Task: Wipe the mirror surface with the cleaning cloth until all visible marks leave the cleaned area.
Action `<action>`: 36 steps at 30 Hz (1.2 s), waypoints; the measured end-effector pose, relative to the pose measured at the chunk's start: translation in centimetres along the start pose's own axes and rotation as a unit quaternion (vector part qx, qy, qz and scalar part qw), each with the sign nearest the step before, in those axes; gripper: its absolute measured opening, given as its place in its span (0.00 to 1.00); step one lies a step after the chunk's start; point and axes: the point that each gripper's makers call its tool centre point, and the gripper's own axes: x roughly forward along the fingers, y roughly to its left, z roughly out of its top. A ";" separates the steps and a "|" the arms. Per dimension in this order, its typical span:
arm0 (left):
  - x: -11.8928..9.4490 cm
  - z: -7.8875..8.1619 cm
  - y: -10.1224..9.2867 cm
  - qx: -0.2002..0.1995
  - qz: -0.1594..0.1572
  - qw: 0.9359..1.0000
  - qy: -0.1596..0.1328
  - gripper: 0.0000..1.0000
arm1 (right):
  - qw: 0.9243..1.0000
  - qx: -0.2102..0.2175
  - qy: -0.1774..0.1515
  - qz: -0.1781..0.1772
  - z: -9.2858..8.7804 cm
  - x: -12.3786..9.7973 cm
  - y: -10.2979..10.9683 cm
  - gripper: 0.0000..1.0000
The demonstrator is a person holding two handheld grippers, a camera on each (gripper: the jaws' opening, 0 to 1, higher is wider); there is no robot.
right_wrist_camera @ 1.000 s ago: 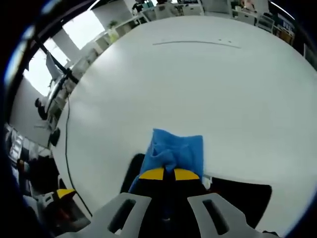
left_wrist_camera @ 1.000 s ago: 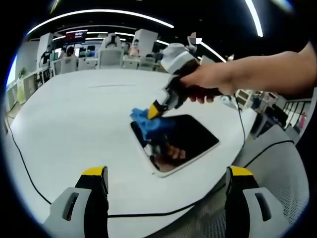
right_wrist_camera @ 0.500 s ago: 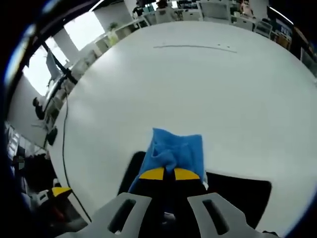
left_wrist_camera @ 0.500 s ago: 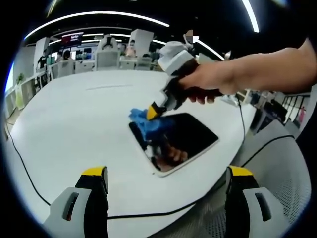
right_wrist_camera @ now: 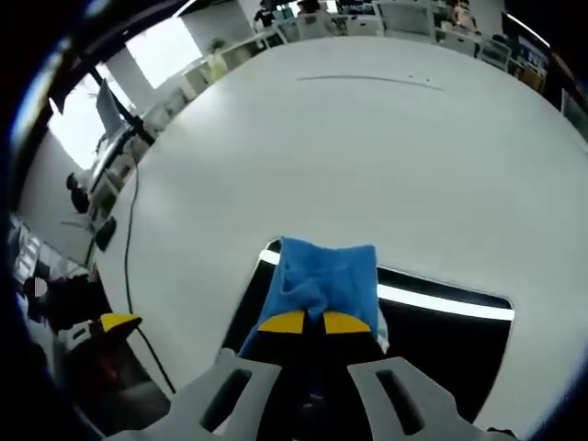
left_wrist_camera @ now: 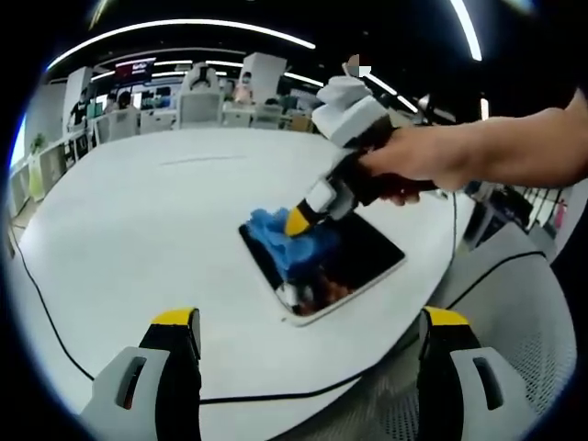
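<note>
A dark rectangular mirror (left_wrist_camera: 354, 253) with a white frame lies flat on the white table (left_wrist_camera: 147, 211), near its front right edge. A blue cleaning cloth (left_wrist_camera: 287, 241) is pressed on the mirror's left part, and my right gripper (left_wrist_camera: 299, 221), held by a person's hand, is shut on it. In the right gripper view the cloth (right_wrist_camera: 326, 280) bunches ahead of the yellow-tipped right gripper (right_wrist_camera: 306, 322), with the mirror (right_wrist_camera: 441, 349) spreading under and to the right. My left gripper (left_wrist_camera: 308, 331) hovers open above the table's near edge, holding nothing.
A black cable (left_wrist_camera: 55, 335) runs along the table's near edge. Chairs and desks (left_wrist_camera: 197, 101) stand beyond the table's far side. A grey mesh surface (left_wrist_camera: 524, 358) lies to the right past the table edge. The other gripper's yellow tip (right_wrist_camera: 118, 323) shows low left.
The right gripper has dragged the blue cloth from the mirror's far left corner inward over the glass, toward me. The left gripper has stayed in place.
</note>
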 end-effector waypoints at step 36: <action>-0.1 0.2 0.0 0.001 0.001 1.000 -0.007 0.99 | 0.998 0.039 0.004 0.050 -6.5 -2.4 2.9 0.00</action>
